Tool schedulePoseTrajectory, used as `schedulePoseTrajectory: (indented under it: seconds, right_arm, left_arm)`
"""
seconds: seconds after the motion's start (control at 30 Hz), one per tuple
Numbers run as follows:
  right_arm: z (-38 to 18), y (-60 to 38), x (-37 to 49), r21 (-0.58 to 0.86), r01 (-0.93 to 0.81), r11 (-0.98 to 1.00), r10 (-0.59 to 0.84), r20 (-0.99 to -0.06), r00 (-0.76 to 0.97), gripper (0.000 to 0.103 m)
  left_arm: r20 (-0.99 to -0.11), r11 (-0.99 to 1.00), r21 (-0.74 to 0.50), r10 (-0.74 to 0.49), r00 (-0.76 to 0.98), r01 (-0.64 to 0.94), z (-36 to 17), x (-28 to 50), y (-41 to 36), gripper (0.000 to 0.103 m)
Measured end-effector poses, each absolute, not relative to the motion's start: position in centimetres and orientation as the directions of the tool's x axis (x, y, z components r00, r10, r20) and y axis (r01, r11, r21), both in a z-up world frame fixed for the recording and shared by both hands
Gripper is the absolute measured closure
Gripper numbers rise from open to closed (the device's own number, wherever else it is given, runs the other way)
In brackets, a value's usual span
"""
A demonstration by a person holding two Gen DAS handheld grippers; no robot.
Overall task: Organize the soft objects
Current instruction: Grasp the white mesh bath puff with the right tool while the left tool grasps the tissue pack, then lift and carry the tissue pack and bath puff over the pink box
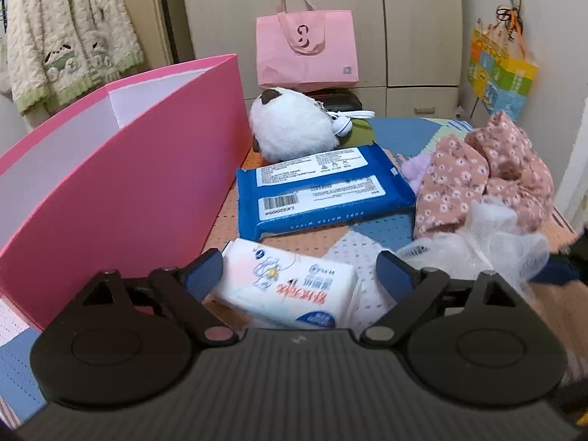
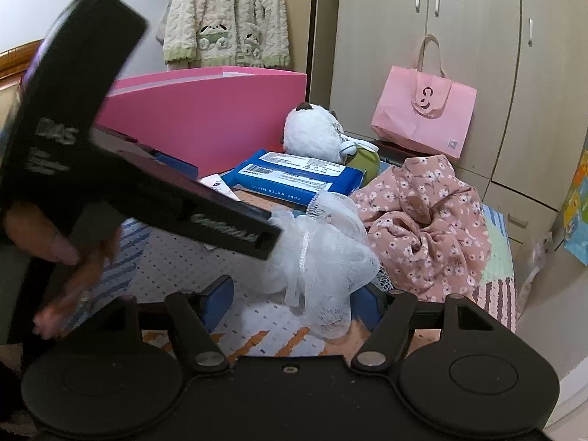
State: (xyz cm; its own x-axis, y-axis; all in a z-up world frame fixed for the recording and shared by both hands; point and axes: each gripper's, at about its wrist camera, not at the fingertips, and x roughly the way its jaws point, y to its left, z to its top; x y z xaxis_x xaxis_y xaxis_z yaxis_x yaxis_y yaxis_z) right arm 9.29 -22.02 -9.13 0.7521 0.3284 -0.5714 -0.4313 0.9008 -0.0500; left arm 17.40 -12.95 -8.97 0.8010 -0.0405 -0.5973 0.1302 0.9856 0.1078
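Along the bed's left side stands a pink box [image 1: 121, 169], open at the top with a pale inside wall. Just beside its near end the left gripper [image 1: 299, 275] points down at a white tissue pack [image 1: 290, 290]; its jaws stand wide with the pack lying between them, and neither blue pad visibly presses on it. Beyond the pack a blue wipes pack [image 1: 323, 187] lies flat on the patchwork bedspread [image 1: 397, 136], label side up (its barcode faces the camera). Behind that, near the box's far corner, sits a white plush toy [image 1: 290, 128]. Further right a white mesh bath puff [image 2: 327, 253] rests on the bedspread, and the right gripper [image 2: 299, 301] has its jaws spread wide on either side of it, pads not squeezing it. A hand [image 2: 70, 257] grips the left gripper's handle at the right-wrist view's left edge. Toward the bed's right edge lies a crumpled pink floral cloth [image 2: 422, 220], touching the puff. A pink tote bag [image 1: 307, 46] stands against the wardrobe behind.
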Motion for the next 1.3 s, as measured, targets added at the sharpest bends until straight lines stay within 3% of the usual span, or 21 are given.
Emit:
schedulePoseTrajectory:
  seconds: [0.33,0.63,0.7,0.9,1.17,1.3]
  right_arm:
    - [-9.2,-21.9,9.7,-0.033,-0.433,0.901,0.338,-0.572,0.747,0.029]
    - [-9.3,-21.5,10.2,-0.047,-0.458,0.888,0.354,-0.566,0.744,0.029]
    - [-9.2,-21.3,10.5,-0.055,-0.456,0.888,0.349,-0.563,0.749,0.029]
    - [-9.5,-21.3,10.5,-0.046,-0.454,0.89,0.358,-0.546,0.758,0.029]
    - [-9.6,-21.1,9.9,-0.071,-0.46,0.885,0.357,-0.532,0.768,0.029]
    - [-9.6,-20.8,9.7,-0.116,-0.452,0.885,0.333,-0.52,0.786,0.02]
  left_arm:
    - [-0.628,0.988,0.106,-0.025,0.778,0.117,-8.3,15.4,-11.5,0.015]
    - [-0.656,0.996,0.041,-0.037,0.754,0.084,-8.4,15.8,-11.1,0.007]
    - [-0.658,0.997,0.01,-0.055,0.751,0.082,-8.8,16.2,-10.8,0.009]
    - [-0.639,0.987,0.071,-0.066,0.766,0.144,-9.1,15.9,-10.8,0.02]
    - [-0.622,0.961,0.063,-0.172,0.763,0.269,-9.2,16.3,-10.4,0.022]
    - [-0.638,0.952,0.04,-0.209,0.741,0.304,-8.9,16.6,-9.9,0.022]
